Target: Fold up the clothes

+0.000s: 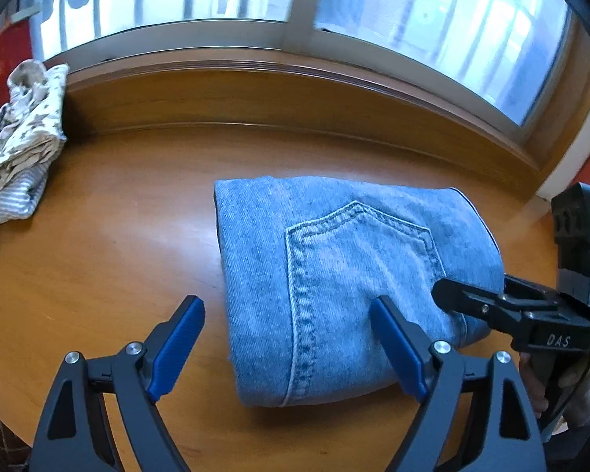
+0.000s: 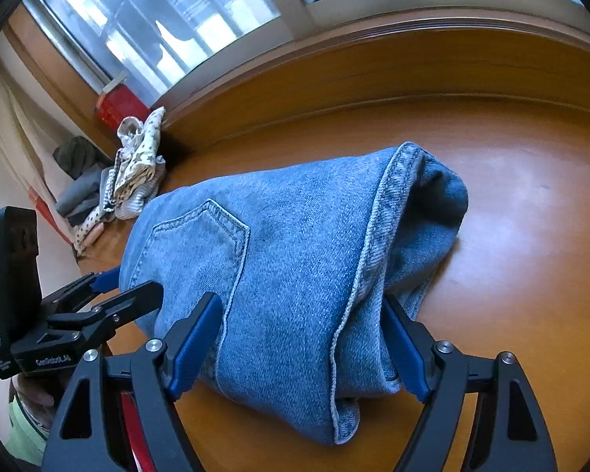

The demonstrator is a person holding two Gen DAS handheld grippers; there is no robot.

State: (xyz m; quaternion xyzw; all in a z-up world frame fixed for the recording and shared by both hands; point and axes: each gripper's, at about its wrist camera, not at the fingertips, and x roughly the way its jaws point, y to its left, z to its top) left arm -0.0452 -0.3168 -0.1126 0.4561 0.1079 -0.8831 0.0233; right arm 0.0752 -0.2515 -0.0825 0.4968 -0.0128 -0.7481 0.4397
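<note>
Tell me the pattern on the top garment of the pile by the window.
Cream fabric printed with small dark stars, lying on a striped piece; clearest in the left wrist view.

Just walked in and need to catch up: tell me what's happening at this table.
A person is folding clothes with a handheld gripper in each hand. A pair of blue jeans, already folded into a compact bundle, lies on the wooden table. The left gripper and the right gripper both stand open around the bundle's near edge, neither clamped on it. A pile of other clothes sits by the window at the far left.
</note>
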